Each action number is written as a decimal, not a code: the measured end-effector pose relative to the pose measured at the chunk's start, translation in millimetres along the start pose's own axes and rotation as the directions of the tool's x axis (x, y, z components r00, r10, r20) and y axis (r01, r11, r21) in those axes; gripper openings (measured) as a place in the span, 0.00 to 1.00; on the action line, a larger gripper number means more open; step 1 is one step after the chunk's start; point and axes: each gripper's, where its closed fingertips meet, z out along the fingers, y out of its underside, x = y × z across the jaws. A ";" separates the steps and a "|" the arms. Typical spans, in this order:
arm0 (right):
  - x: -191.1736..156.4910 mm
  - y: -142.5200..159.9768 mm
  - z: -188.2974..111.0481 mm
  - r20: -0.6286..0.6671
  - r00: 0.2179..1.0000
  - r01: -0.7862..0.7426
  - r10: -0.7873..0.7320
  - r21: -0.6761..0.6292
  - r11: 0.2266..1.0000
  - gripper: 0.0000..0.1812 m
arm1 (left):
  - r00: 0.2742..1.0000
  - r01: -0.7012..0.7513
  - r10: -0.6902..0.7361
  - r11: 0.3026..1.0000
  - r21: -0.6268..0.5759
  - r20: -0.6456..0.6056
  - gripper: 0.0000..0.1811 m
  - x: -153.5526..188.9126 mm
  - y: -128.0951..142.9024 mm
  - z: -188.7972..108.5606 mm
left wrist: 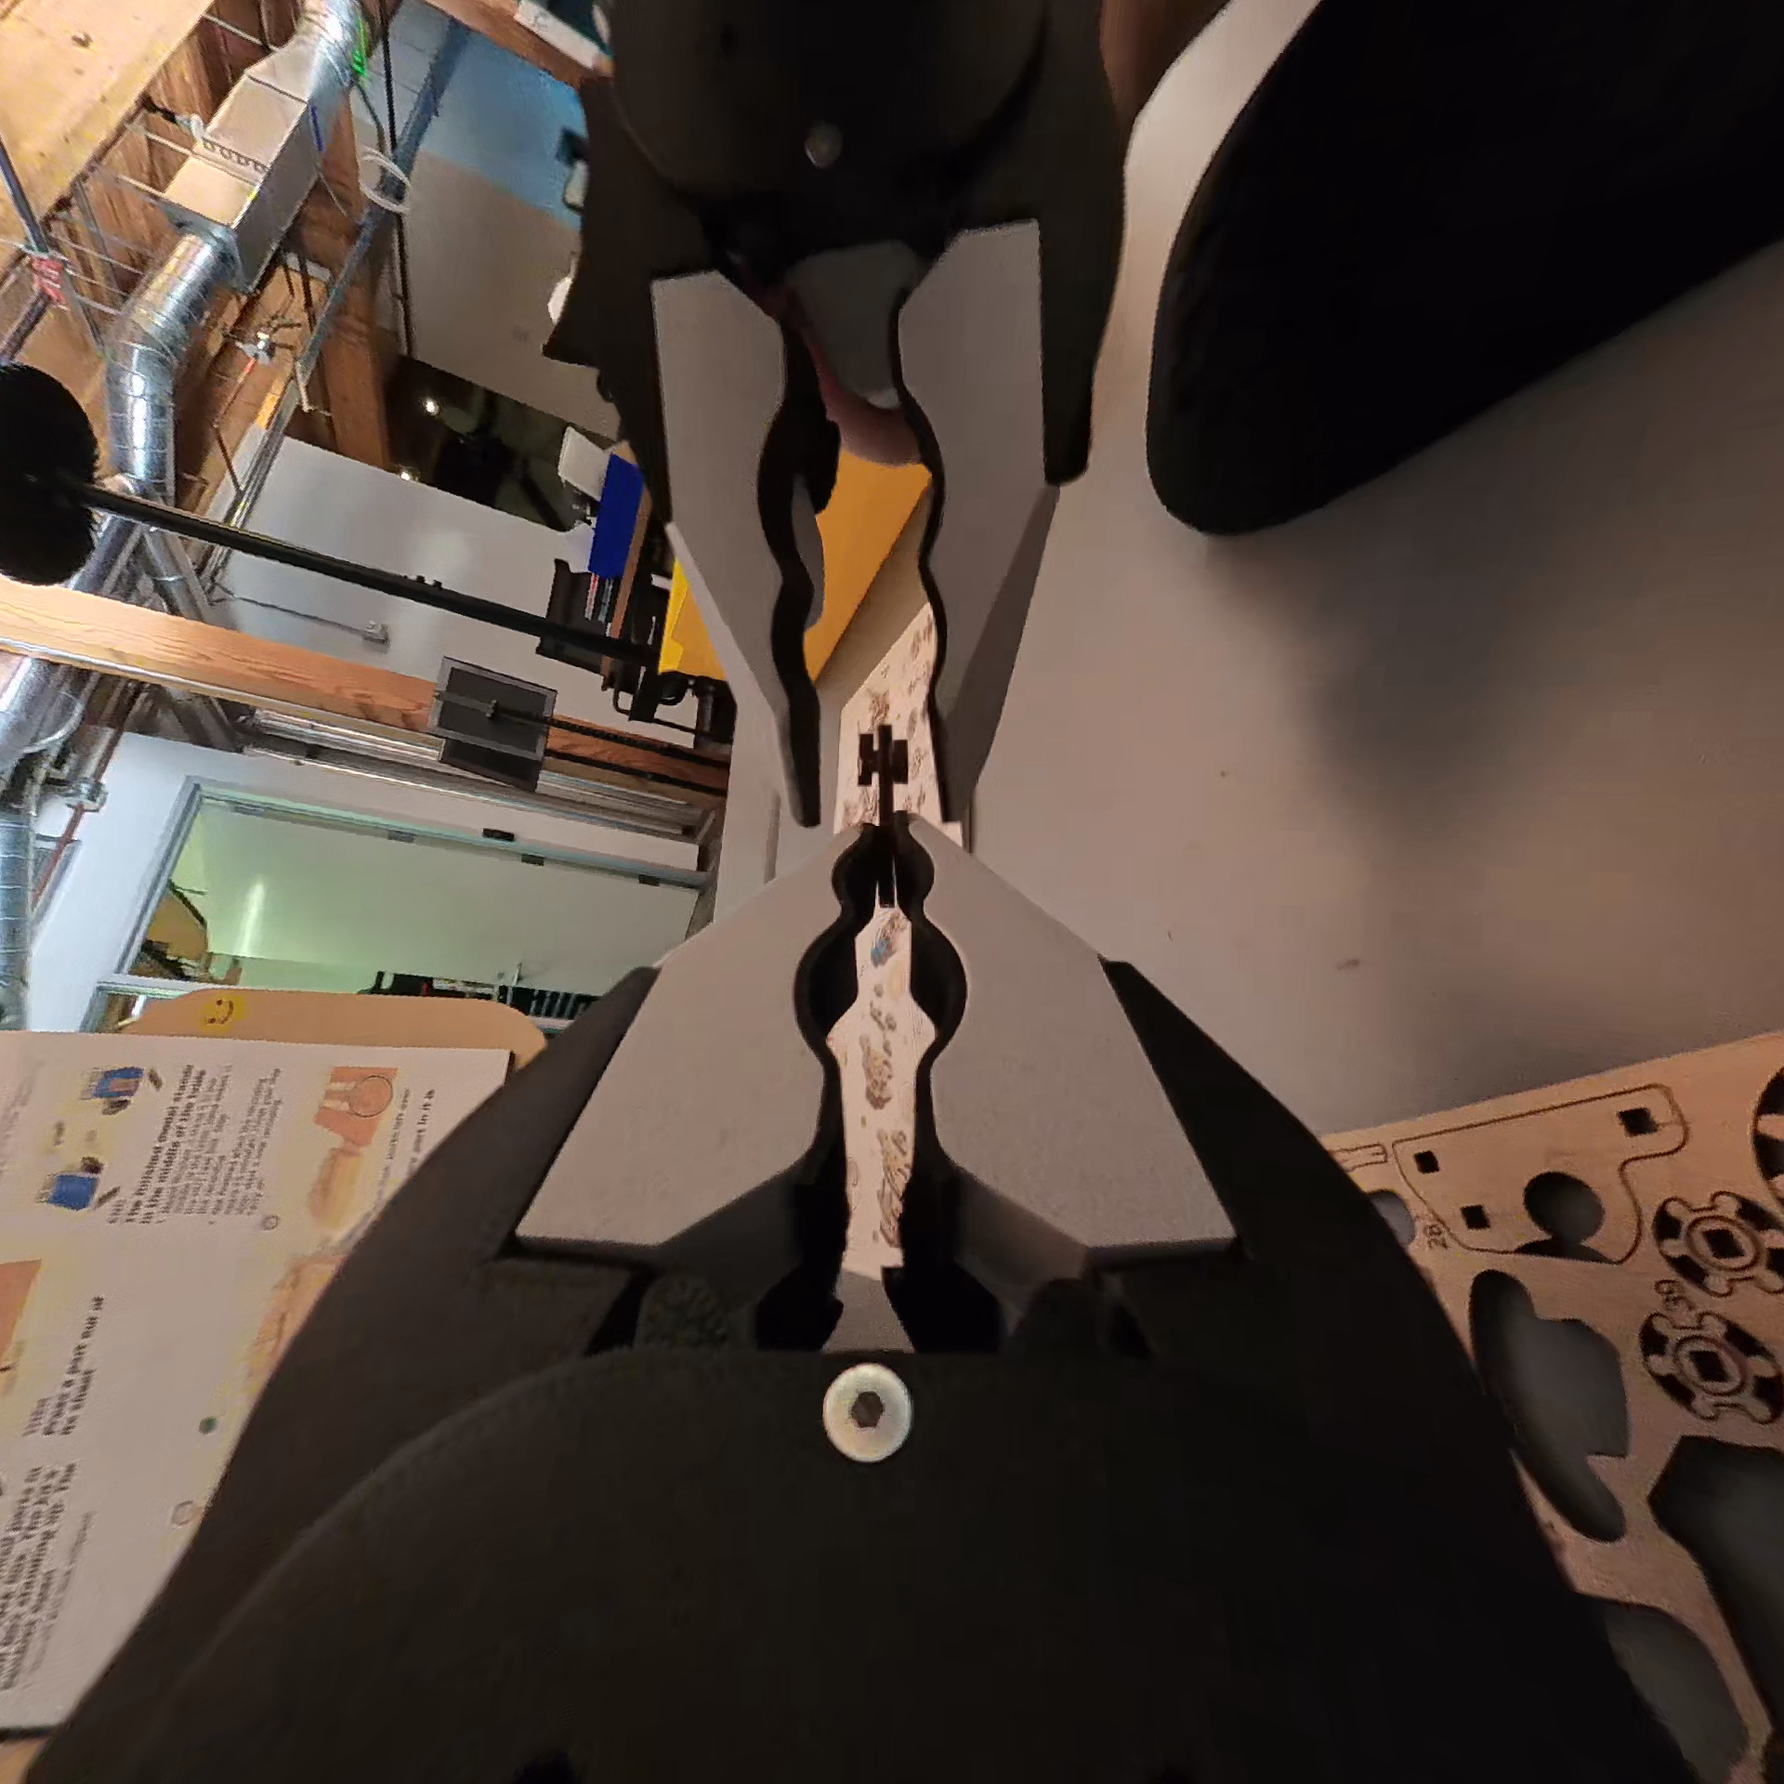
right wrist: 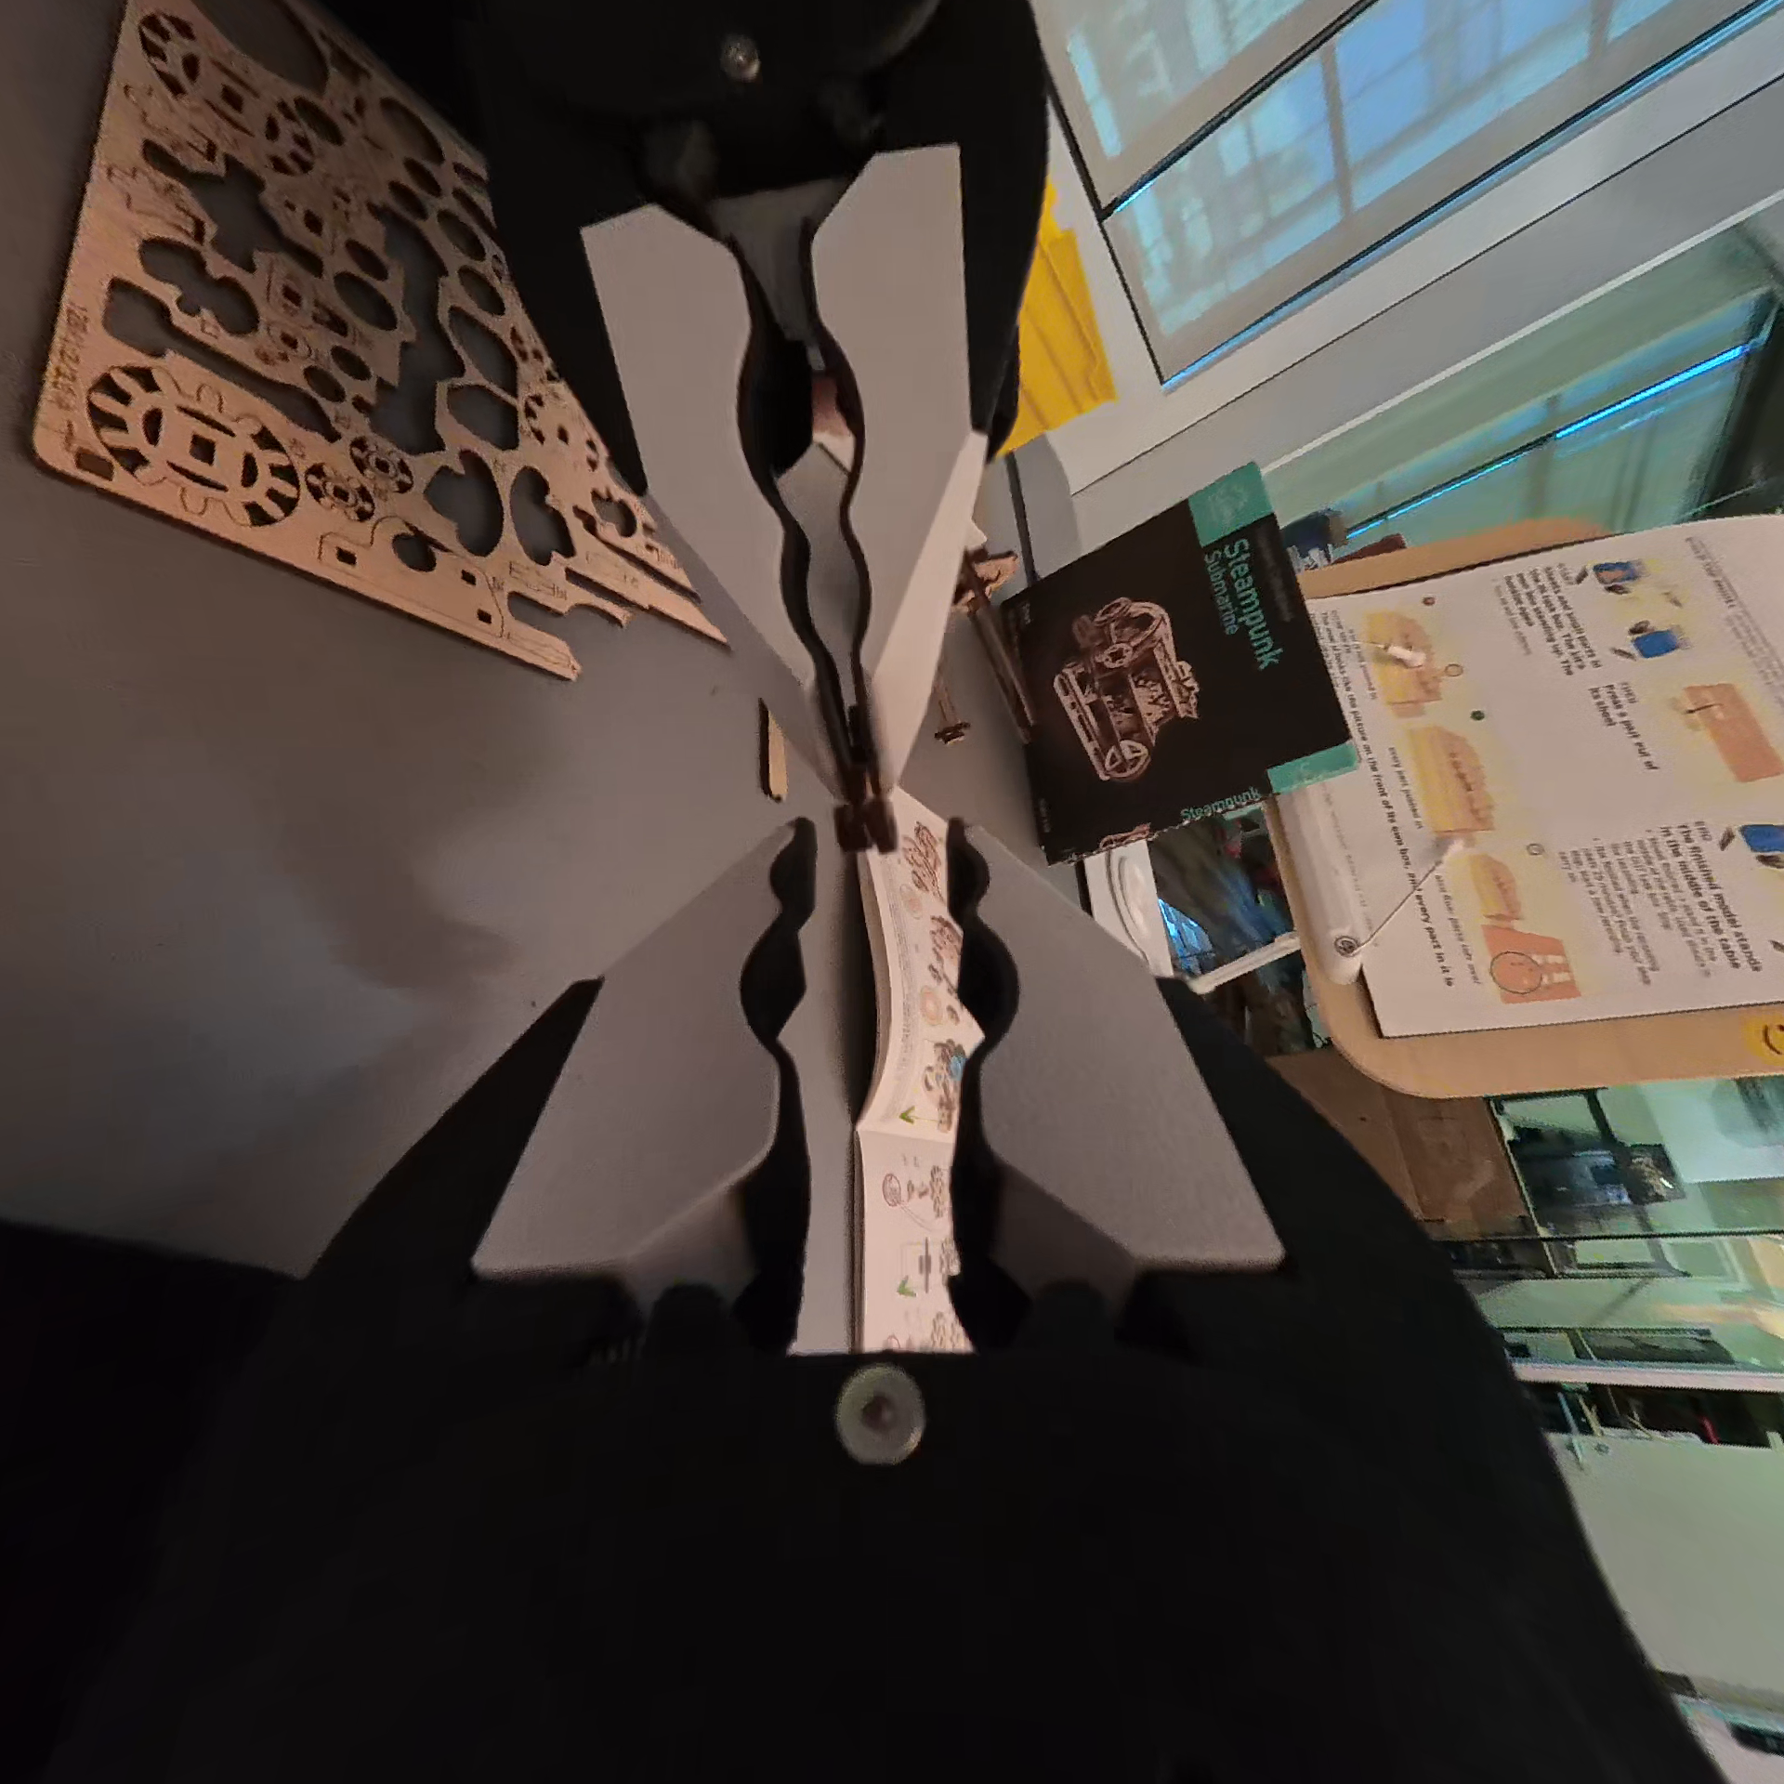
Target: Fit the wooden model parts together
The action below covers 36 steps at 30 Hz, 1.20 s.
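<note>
My left gripper [left wrist: 883, 832] is shut on a small dark wooden part [left wrist: 883, 763]. It is a thin stem with short cross pieces, and it sticks out past the fingertips. My right gripper [left wrist: 878, 811] comes in from the opposite side, open, with its fingertips on either side of the part. In the right wrist view my right gripper [right wrist: 878, 835] is open and empty. The part [right wrist: 862, 821] sits just in front of its gap, held by the shut left gripper [right wrist: 854, 763]. Both are held above the grey table [right wrist: 386, 869].
A laser-cut plywood sheet [right wrist: 290, 367] with several punched-out holes lies on the table; it also shows in the left wrist view [left wrist: 1593, 1255]. An open instruction booklet [right wrist: 917, 1062] lies below the grippers. A black box [right wrist: 1168, 666], loose wooden pieces [right wrist: 772, 753] and an instruction sheet [right wrist: 1545, 772] are nearby. Both grippers' tips are close together, under 4 cm apart.
</note>
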 end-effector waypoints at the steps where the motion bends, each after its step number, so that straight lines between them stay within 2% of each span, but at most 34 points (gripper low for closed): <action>1: -0.9 -2.3 0.4 0.004 1.000 -0.009 0.009 0.002 1.000 0.11 | 1.000 0.019 -0.019 1.000 0.008 0.001 0.00 -1.1 -1.4 -0.2; 2: -1.3 -3.6 0.7 0.005 1.000 -0.014 0.014 0.000 1.000 0.06 | 0.999 0.037 -0.037 0.999 0.015 -0.007 0.00 -0.8 -2.3 -0.3; 3: -1.2 -3.5 1.2 0.004 1.000 -0.020 0.020 -0.007 1.000 0.05 | 0.998 0.055 -0.055 0.998 0.018 -0.012 0.00 -1.1 -2.2 -0.6; 11: 5.5 -5.3 3.4 0.055 0.965 -0.256 0.255 0.017 0.967 0.05 | 0.986 0.164 -0.163 0.986 0.039 -0.016 0.00 -8.7 -0.8 -2.5; 17: 1.3 -1.7 5.9 0.177 0.866 -0.474 0.468 -0.011 0.881 0.05 | 0.968 0.248 -0.246 0.968 0.034 -0.052 0.01 -8.6 1.9 -1.9; 19: -1.0 0.2 6.9 0.196 0.845 -0.503 0.497 -0.020 0.864 0.04 | 0.953 0.294 -0.291 0.955 0.027 -0.079 0.02 -6.9 3.4 -1.3; 25: -5.8 3.8 10.8 0.204 0.835 -0.517 0.510 -0.027 0.856 0.05 | 0.926 0.353 -0.350 0.936 -0.006 -0.141 0.00 1.2 8.3 1.1; 31: -20.6 8.2 14.4 0.174 0.937 -0.297 0.302 -0.060 0.953 0.08 | 0.876 0.416 -0.417 0.907 -0.057 -0.242 0.00 14.6 8.6 2.5; 34: -29.0 10.4 15.2 0.194 0.949 -0.234 0.248 -0.090 0.968 0.05 | 0.854 0.421 -0.426 0.903 -0.084 -0.300 0.00 24.5 7.2 2.7; 36: -25.7 10.1 14.0 0.188 0.946 -0.250 0.264 -0.094 0.964 0.04 | 0.866 0.411 -0.415 0.909 -0.073 -0.281 0.00 21.7 6.4 3.2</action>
